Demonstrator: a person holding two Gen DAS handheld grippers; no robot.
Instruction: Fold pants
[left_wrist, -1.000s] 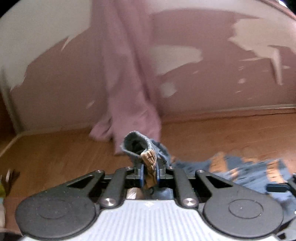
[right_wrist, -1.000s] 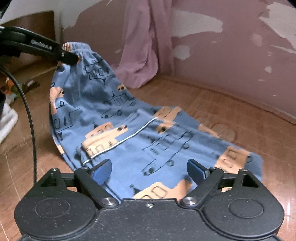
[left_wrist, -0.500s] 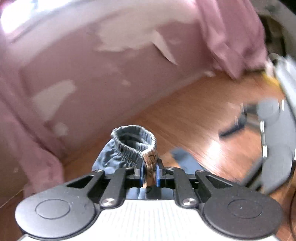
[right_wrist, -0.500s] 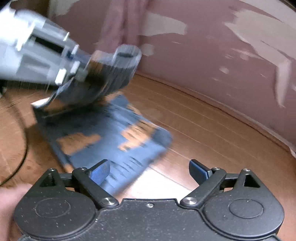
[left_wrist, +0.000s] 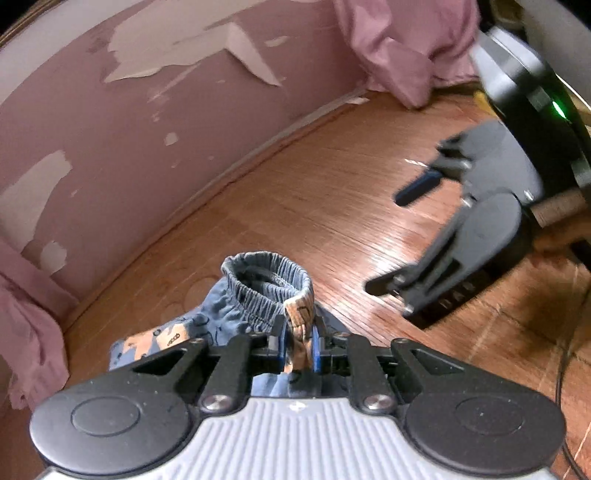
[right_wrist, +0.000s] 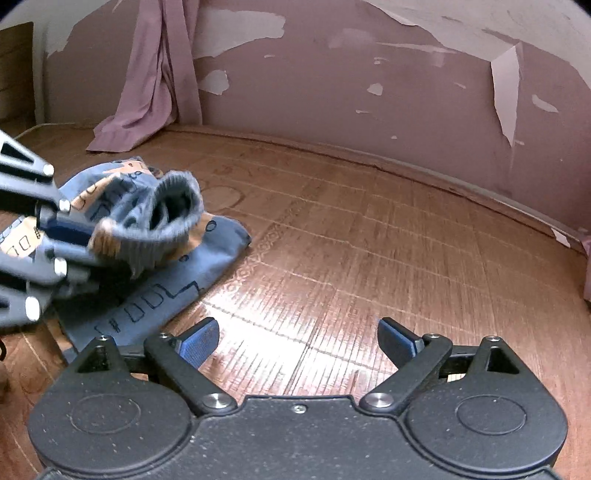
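Blue pants (right_wrist: 162, 266) with an orange and black print lie partly doubled over on the wooden floor at the left of the right wrist view. My left gripper (left_wrist: 298, 347) is shut on their elastic waistband (left_wrist: 269, 284), holding it raised over the lower layer; that gripper also shows at the left edge as the left gripper (right_wrist: 66, 236). My right gripper (right_wrist: 297, 341) hovers open over bare floor to the right of the pants, holding nothing. Seen from the left wrist, the right gripper (left_wrist: 399, 236) is at the right, blurred.
A wooden floor (right_wrist: 369, 251) runs to a pink wall with peeling paint (right_wrist: 369, 74). A pink curtain (right_wrist: 155, 81) hangs at the back left and touches the floor. A black cable (left_wrist: 569, 350) lies at the right edge of the left wrist view.
The left gripper has carried the waistband over to the right, doubling the pants onto themselves. The right gripper has drawn back off the pants and now hangs over bare floor.
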